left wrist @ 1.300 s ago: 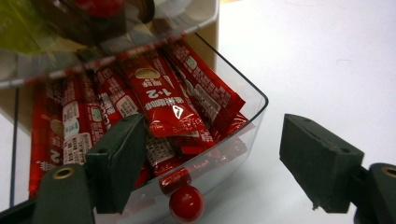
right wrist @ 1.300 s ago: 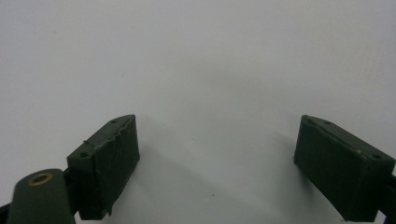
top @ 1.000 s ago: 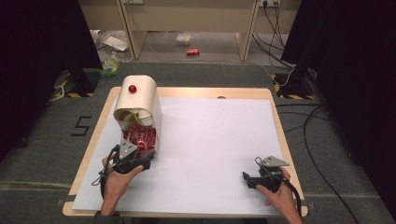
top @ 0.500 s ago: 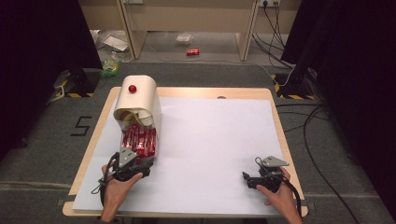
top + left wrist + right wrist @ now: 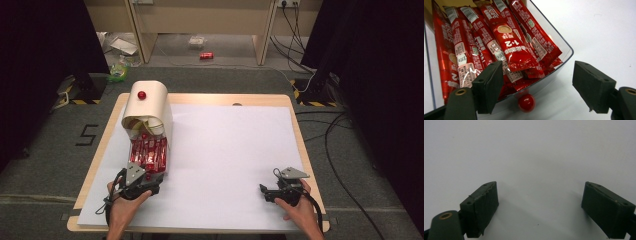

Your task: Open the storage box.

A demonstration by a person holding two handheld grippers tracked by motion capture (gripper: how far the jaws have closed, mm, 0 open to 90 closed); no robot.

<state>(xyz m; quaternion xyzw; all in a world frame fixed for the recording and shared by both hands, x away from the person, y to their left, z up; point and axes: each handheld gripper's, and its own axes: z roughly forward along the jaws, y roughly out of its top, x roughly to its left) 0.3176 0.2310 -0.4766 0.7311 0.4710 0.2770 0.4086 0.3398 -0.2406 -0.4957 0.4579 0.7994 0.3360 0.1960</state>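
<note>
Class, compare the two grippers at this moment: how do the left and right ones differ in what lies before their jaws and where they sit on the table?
The left gripper faces a clear drawer packed with red sachets, a red knob between its jaws; the right gripper faces bare white table sheet. In the high view, the left gripper sits by the cream dispenser box; the right sits near the table's far corner. Both are open and grip nothing.

Lab-like recording space, black curtains [image 5: 45,60], hazard-taped stand feet [image 5: 306,95], loose floor cables [image 5: 340,130], carpet [image 5: 225,80]
</note>
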